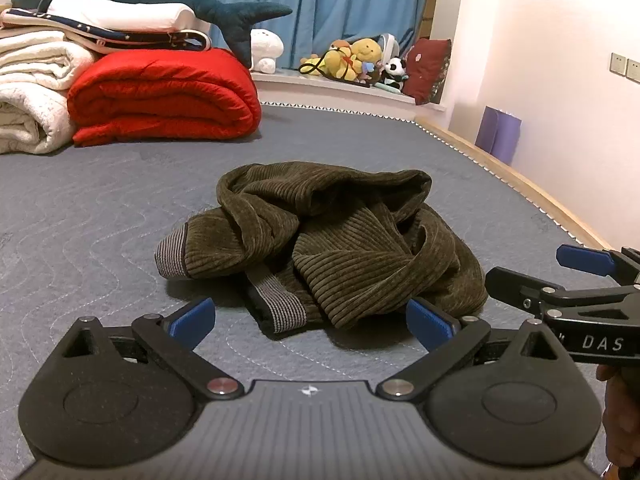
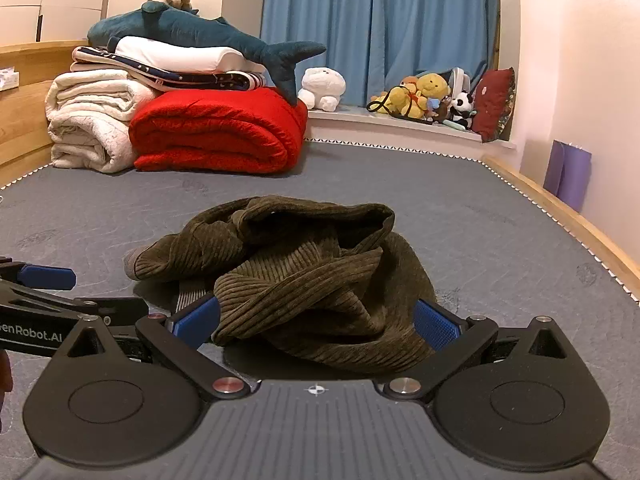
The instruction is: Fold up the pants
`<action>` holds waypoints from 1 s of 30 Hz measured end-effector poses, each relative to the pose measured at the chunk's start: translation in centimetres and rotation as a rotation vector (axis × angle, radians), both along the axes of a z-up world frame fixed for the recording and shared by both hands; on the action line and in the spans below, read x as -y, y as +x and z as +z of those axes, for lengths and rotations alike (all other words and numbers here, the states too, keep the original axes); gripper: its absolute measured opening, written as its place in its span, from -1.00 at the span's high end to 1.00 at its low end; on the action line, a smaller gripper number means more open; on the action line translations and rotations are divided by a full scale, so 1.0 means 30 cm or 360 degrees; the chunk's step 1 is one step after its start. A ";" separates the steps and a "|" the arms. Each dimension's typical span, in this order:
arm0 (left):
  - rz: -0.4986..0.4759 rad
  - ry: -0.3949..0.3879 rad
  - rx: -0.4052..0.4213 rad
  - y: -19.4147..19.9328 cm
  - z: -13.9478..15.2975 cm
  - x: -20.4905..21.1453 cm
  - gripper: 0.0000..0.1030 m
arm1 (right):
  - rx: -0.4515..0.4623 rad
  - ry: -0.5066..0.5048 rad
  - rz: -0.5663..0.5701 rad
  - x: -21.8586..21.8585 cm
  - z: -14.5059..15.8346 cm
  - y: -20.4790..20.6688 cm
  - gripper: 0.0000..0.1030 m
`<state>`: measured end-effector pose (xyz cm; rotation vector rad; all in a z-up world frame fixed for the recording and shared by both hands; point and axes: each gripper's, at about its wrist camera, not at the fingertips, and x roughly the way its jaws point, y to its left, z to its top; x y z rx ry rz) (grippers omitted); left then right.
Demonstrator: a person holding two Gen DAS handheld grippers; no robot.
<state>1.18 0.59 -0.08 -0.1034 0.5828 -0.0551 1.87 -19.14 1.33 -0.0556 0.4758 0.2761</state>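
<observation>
Left wrist view: left gripper (image 1: 310, 322) fingers spread wide, empty, low before the crumpled pants (image 1: 336, 244) on the mattress (image 1: 100, 208). Right gripper (image 2: 316, 322) likewise wide, empty, beside it. Lettering reads "DAS" and "enRobot.AI".

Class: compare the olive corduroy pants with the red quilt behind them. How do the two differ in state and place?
The pants lie crumpled in a loose heap; the red quilt is folded neatly. The pants sit alone mid-mattress; the quilt carries a plush shark's tail and touches white blankets. Both rest on the mattress.
</observation>
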 end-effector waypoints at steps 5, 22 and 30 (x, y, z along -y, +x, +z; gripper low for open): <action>-0.0014 -0.0002 0.0013 -0.004 0.003 0.003 -0.91 | 0.0020 -0.0014 0.0004 -0.003 0.002 -0.005 -0.92; -0.0021 -0.0056 -0.0058 0.028 -0.014 -0.044 0.69 | 0.0062 0.0095 -0.0104 0.047 0.021 0.012 0.27; 0.0110 -0.0310 -0.0293 0.107 -0.050 -0.186 0.69 | 0.0013 0.0209 -0.0189 0.100 0.034 0.053 0.30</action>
